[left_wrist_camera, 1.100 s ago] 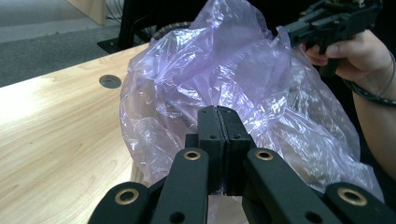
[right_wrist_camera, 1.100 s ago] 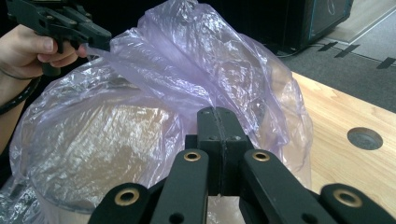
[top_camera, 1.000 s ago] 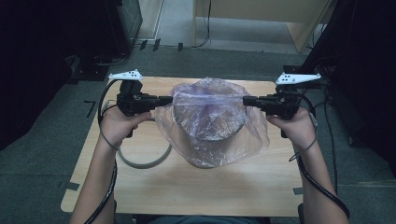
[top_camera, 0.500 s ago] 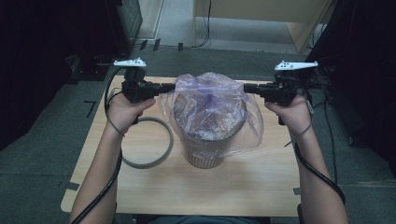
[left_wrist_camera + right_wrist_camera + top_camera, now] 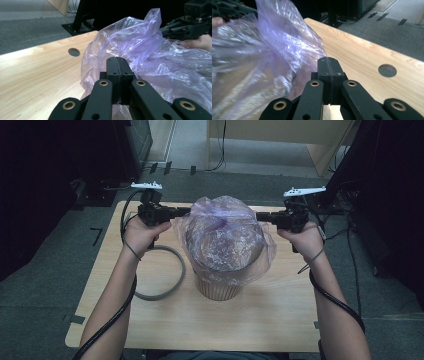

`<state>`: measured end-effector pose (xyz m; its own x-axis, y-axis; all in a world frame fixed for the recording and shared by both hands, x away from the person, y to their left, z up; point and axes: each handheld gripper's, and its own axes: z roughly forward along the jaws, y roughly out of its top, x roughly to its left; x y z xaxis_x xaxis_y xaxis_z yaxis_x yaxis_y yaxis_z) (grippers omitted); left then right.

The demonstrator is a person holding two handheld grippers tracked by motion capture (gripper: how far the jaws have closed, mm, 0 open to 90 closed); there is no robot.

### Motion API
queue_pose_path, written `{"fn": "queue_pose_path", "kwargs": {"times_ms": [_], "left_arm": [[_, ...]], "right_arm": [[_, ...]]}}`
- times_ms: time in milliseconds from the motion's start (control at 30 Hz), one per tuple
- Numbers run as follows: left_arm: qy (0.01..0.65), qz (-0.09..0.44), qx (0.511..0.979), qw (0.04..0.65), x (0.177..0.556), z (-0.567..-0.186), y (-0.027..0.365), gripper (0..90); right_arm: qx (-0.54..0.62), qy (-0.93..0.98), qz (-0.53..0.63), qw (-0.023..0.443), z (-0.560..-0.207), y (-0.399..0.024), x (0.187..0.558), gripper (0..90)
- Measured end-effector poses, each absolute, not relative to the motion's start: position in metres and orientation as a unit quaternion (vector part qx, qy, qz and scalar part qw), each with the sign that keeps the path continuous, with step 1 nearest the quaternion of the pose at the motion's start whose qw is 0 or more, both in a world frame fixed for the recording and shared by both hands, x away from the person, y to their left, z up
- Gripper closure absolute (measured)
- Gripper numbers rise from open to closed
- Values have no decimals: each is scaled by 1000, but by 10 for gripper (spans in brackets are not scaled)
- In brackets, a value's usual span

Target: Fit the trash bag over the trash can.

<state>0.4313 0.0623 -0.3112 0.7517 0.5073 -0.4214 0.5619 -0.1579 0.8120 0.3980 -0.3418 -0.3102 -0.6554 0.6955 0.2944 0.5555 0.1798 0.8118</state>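
Note:
A thin purple see-through plastic bag [image 5: 222,237] is draped over the top of a tan ribbed bin [image 5: 217,290] that stands upright mid-table. My left gripper [image 5: 186,212] is shut on the bag's left edge and my right gripper [image 5: 260,216] is shut on its right edge, so the film is stretched between them. In the left gripper view the jaws [image 5: 117,60] meet flat, with crumpled bag [image 5: 140,45] just beyond them and the other gripper [image 5: 175,26] farther off. The right gripper [image 5: 329,61] has its jaws pressed together too, at the bag [image 5: 274,35].
A grey ring [image 5: 162,292] lies flat on the wooden table [image 5: 260,320], left of the bin. A round hole [image 5: 74,52] sits near each far corner of the tabletop. Dark furniture, cables and grey carpet surround the table.
Both hands have moved toward the table's far edge with the bag stretched between them. The bag has slid back over the bin's mouth, and the bin's lower wall now shows under it.

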Motion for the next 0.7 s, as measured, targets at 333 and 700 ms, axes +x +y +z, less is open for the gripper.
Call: {"fn": "queue_pose_path", "kwargs": {"times_ms": [333,700], "left_arm": [[325,-20,759,564,420,-296,61,831],[281,-17,776,564,397,-269,74,483]], "right_arm": [[401,761,505,79,-303,-345,390,900],[391,764,506,89,-292,-352,373,900]]}}
